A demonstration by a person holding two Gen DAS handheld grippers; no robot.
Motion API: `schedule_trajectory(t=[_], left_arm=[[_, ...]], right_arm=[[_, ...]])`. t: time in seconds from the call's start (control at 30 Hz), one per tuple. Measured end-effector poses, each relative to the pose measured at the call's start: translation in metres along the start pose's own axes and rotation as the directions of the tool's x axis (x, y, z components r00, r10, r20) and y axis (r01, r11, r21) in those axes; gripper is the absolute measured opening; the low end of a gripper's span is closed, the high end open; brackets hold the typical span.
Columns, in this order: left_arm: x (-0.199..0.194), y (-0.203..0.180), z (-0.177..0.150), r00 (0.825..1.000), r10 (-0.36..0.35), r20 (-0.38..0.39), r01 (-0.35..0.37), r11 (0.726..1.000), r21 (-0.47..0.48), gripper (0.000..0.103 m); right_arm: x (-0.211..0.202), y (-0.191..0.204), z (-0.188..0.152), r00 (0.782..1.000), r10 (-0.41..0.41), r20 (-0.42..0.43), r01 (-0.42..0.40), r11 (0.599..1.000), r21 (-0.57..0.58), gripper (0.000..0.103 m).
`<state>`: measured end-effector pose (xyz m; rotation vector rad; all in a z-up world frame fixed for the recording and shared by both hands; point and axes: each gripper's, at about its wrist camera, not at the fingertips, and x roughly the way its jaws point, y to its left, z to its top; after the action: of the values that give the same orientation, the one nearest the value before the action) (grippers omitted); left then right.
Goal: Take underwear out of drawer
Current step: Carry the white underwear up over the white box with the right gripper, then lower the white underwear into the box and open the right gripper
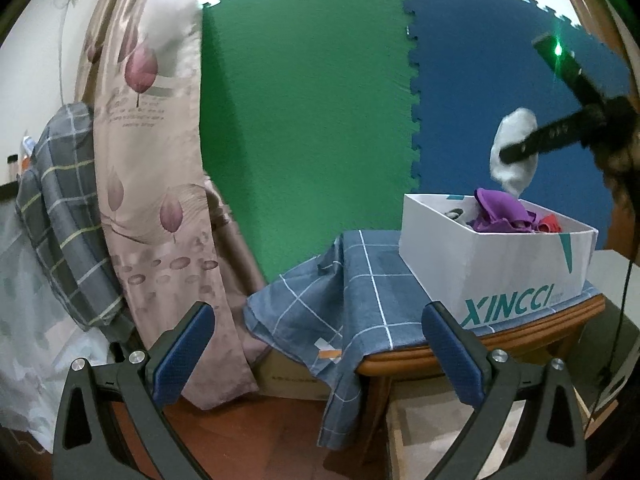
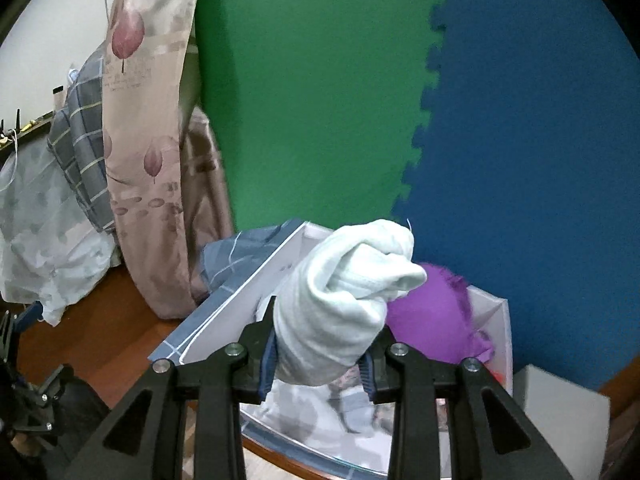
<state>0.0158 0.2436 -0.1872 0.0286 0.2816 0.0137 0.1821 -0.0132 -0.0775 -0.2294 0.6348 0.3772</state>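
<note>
A white box (image 1: 492, 268) marked XINCCI serves as the drawer and stands on a checked blue cloth (image 1: 360, 292) on a wooden table. It holds purple underwear (image 1: 498, 212) and a red piece (image 1: 550, 224). My right gripper (image 2: 320, 354) is shut on a pale white rolled garment (image 2: 344, 300) and holds it above the box (image 2: 240, 308), with the purple piece (image 2: 436, 316) behind. From the left wrist view the right gripper (image 1: 520, 148) holds the white garment (image 1: 516, 128) above the box. My left gripper (image 1: 320, 344) is open and empty, left of the table.
A green and blue foam mat (image 1: 320, 120) stands behind the table. A floral curtain (image 1: 152, 160) and a grey plaid pillow (image 1: 64, 208) are at the left. The wooden table edge (image 1: 460, 352) lies below the box. A reddish wooden floor (image 1: 240, 440) lies below.
</note>
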Motion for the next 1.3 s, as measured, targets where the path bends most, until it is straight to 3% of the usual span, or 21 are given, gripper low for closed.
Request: schedule_trajectory(t=[0.33, 0.43, 0.53, 1.3], left_arm=[[-0.001, 0.003, 0.000, 1.000, -0.002, -0.001, 0.002, 1.000, -0.014, 0.103], [-0.001, 0.003, 0.000, 1.000, 0.000, -0.001, 0.000, 1.000, -0.015, 0.103], [-0.001, 0.003, 0.000, 1.000, -0.001, -0.001, 0.001, 1.000, -0.017, 0.103], [0.007, -0.004, 0.001, 1.000, 0.010, -0.023, -0.010, 1.000, 0.002, 0.103]], right_arm=[[0.060, -0.001, -0.034, 0.984, 0.047, -0.173, -0.037, 0.998, 0.060, 0.034], [0.090, -0.009, -0.048, 0.949, 0.140, -0.282, -0.105, 0.985, 0.136, 0.037], [0.102, -0.023, -0.054, 0.918, 0.253, -0.306, -0.178, 0.951, 0.253, 0.040], [0.099, -0.027, -0.061, 0.923, 0.267, -0.276, -0.183, 0.938, 0.296, 0.043]])
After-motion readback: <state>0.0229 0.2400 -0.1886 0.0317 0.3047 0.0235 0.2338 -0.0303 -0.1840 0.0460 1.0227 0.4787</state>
